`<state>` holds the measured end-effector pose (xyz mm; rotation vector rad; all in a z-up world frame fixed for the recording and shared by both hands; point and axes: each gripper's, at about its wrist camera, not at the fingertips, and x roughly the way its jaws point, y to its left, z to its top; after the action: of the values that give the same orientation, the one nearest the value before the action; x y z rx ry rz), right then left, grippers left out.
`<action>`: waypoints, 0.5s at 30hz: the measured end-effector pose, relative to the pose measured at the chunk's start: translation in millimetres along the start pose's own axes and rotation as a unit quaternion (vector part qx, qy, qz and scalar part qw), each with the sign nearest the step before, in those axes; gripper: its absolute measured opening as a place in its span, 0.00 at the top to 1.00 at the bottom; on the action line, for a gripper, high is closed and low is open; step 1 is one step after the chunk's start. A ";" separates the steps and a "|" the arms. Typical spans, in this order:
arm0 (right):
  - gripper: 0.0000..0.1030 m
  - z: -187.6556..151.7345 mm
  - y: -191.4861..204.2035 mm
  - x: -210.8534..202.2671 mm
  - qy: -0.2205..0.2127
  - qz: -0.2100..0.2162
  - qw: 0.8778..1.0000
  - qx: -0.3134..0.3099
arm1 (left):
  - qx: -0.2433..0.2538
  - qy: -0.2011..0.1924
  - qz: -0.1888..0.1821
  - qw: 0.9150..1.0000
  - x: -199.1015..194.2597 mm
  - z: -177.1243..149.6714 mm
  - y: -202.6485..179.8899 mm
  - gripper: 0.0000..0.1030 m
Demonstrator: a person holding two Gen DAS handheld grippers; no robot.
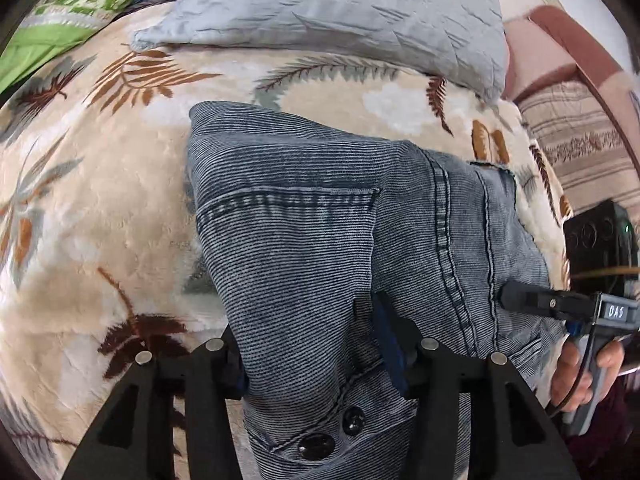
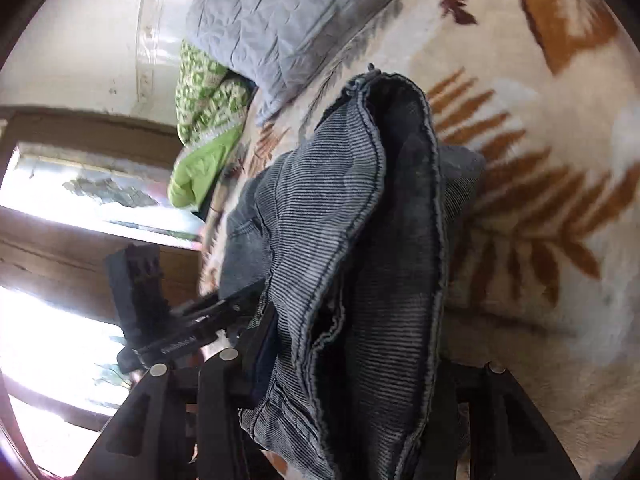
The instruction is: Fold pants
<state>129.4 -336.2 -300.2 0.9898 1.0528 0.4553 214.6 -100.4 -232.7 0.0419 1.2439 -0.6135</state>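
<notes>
On the bed, over a cream blanket [image 1: 120, 208] printed with brown and grey fern leaves, lie the pants [image 1: 320, 216], a pair of blue-grey ribbed denim jeans, partly folded, with a pocket seam crossing the upper layer and two dark buttons [image 1: 332, 436] showing at the near edge in the left wrist view. The left hand-held gripper [image 1: 320, 364] stands over that near edge with a thick fold of the denim running between its fingers; the jaws look apart rather than pressed, though the cloth hides the left pad (so whether either pad touches the cloth I cannot tell). The right hand-held gripper [image 2: 344, 392] is turned on its side and has a bunched edge of the same jeans filling the gap between its fingers, the raw inner seams facing the camera; its jaws appear clamped on that bunch. From the left wrist view the right hand-held gripper comes in from the right edge, its grey finger lying on the denim, with a hand [image 1: 580, 372] around its handle. A crinkled grey pillow [image 1: 340, 12] lies beyond the jeans at the head of the bed, and a green patterned cloth [image 1: 68, 8] is bundled beside it. A striped pinkish cover [image 1: 576, 136] lies off to the right.
</notes>
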 end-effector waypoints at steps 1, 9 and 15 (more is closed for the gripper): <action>0.54 0.0 -0.3 -0.7 -0.005 0.001 1.000 -0.001 | 0.005 0.001 0.003 1.000 -3.7 0.7 -3.9 0.50; 0.54 -9.8 48.0 -25.2 -0.027 -0.028 0.998 -0.051 | 0.037 -0.023 0.030 0.999 -30.1 -6.4 -26.6 0.53; 0.41 -14.4 8.1 -13.5 -0.037 -0.080 0.996 0.031 | 0.004 -0.003 0.090 0.996 -14.3 -16.2 -19.6 0.33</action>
<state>111.6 -335.4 -288.5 0.9621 1.0750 0.2536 189.0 -105.2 -219.6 0.1581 1.2158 -0.4617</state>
